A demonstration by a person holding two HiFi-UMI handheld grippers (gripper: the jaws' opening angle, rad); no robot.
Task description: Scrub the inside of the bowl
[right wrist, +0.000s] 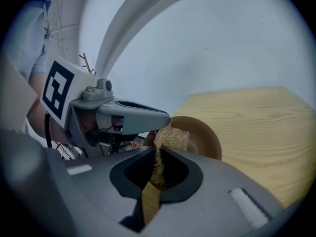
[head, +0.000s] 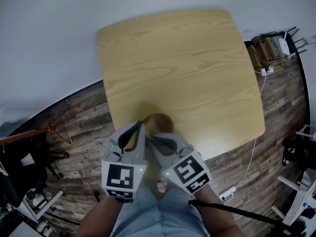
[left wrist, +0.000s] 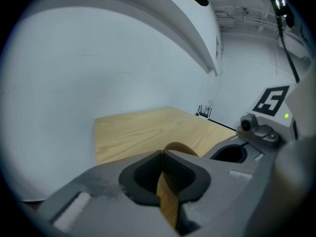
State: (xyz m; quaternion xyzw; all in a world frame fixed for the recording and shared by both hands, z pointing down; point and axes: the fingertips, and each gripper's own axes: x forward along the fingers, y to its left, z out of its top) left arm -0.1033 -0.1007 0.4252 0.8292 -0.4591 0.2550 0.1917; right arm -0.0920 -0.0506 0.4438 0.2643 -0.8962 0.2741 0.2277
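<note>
A small brown bowl (head: 160, 122) sits near the front edge of the light wooden table (head: 187, 63), close to me. My left gripper (head: 142, 128) is shut at the bowl's left rim and appears to pinch it. In the left gripper view the jaws meet at the tip (left wrist: 162, 154), with the bowl's edge (left wrist: 183, 149) just beyond. My right gripper (head: 157, 138) is shut on a tuft of straw-coloured fibre scrubber (right wrist: 171, 136). It holds the scrubber at the bowl (right wrist: 205, 137), beside the left gripper's tip (right wrist: 165, 118). The inside of the bowl is mostly hidden.
The table top stretches away beyond the bowl. Dark wood-plank floor (head: 281, 98) surrounds the table. A power strip and cables (head: 266, 71) lie at the right and a red stand (head: 29, 135) at the left. A white wall rises behind.
</note>
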